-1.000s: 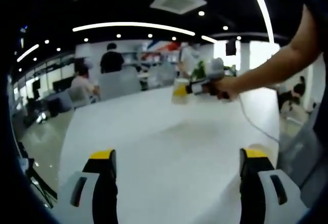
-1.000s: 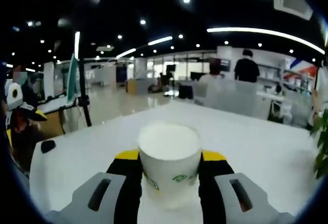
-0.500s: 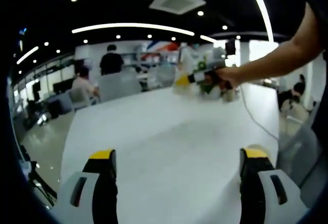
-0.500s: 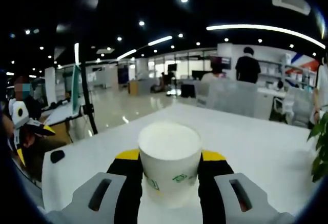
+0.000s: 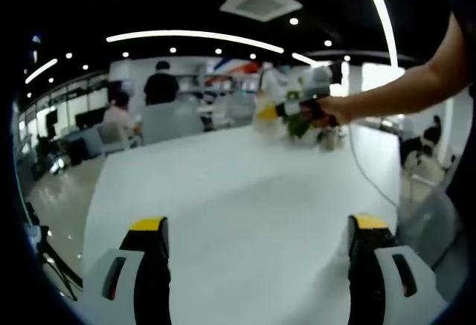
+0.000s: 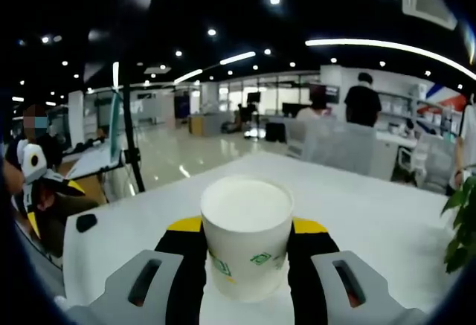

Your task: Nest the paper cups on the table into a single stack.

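In the right gripper view, a white paper cup (image 6: pixel 247 236) with a small green logo stands upright between the jaws, and my right gripper (image 6: pixel 246 245) is shut on it above the white table (image 6: pixel 372 221). In the left gripper view my left gripper (image 5: pixel 256 239) is open over the white table (image 5: pixel 245 206), nothing between its yellow-tipped jaws. At the far right of that view a person's arm holds out the right gripper (image 5: pixel 286 111) with the cup, blurred, above the table's far edge.
A green plant (image 6: pixel 462 228) sits at the table's right side, also visible behind the held gripper as a plant (image 5: pixel 301 126). A cable (image 5: pixel 368 176) trails over the table's right part. Chairs and people stand beyond the far edge. A small dark object (image 6: pixel 85 222) lies near the table's left corner.
In the left gripper view the right gripper with the cup rose from table height and now hovers near the far edge. The right gripper view shifted with that lift; the cup stays clamped.
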A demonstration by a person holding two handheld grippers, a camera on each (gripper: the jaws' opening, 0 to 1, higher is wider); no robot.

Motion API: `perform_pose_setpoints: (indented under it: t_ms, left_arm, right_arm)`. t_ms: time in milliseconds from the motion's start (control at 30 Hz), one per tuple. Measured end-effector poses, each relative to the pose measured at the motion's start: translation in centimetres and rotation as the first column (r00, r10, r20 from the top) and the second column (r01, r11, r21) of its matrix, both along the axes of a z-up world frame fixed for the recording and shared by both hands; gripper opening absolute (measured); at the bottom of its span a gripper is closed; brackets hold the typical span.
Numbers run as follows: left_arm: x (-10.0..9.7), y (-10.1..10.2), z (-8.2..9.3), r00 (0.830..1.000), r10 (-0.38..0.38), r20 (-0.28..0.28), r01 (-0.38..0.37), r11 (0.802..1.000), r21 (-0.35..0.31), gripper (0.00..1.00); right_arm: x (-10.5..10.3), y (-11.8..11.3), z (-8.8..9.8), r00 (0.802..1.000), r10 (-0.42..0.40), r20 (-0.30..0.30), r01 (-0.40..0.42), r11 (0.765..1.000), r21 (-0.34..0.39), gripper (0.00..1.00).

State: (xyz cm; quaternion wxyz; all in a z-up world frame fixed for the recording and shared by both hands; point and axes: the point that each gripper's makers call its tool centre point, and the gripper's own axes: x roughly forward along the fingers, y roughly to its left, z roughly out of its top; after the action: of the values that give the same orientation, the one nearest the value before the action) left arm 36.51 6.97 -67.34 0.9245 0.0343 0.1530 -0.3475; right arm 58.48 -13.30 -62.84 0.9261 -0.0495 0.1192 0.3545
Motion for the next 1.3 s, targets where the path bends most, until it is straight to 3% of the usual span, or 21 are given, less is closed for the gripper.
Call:
perform_pose_setpoints:
  t_ms: [733, 1300]
  left_arm:
    - [0.0, -2.8, 1.1, 0.999, -0.043, 0.007, 0.044, 0.998, -0.051, 0.98]
    - [-0.7, -4.1, 1.7, 0.997, -0.074, 0.002, 0.074, 0.994, -0.086, 0.95]
  right_arm:
    - [-6.3, 1.2, 0.9, 0.995, 0.101, 0.006, -0.101, 0.995, 0.025, 0.39]
    - [-12.8, 4.1, 2.3, 0.968, 0.252, 0.006, -0.252, 0.965, 0.073, 0.39]
